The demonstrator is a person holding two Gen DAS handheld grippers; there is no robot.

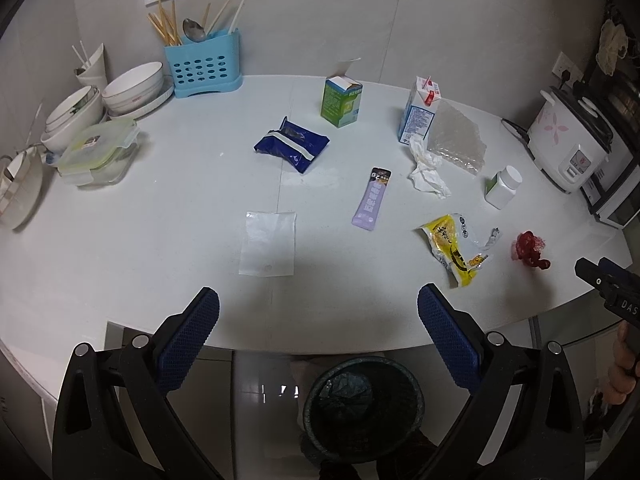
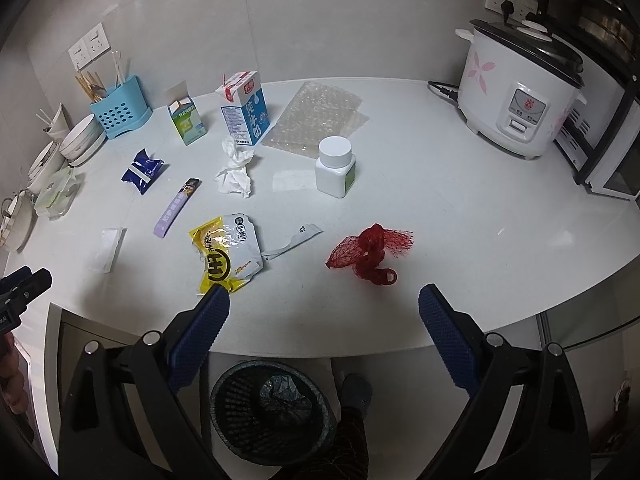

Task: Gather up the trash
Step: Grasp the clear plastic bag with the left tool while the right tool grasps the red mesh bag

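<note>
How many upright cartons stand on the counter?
2, side by side near the back wall: the green carton, top flap open, and the blue-and-white milk carton against the bubble wrap.

The left gripper [image 1: 318,312] is hanging over the near edge of the white table [image 1: 120,240] with its two blue fingers [image 1: 192,344] spread wide and nothing between them. Trash is lying all over the table: a clear flat bag [image 1: 269,244], a blue wrapper [image 1: 292,149], a purple stick pack [image 1: 372,199], a yellow wrapper [image 1: 454,247], a red net [image 1: 529,249], a crumpled tissue [image 1: 427,170], a green box [image 1: 341,101] and a milk carton [image 1: 420,109]. A dark bin [image 1: 362,408] is sitting on the floor below the table edge, and the right gripper [image 1: 608,288] is poking in from the right side.
</note>
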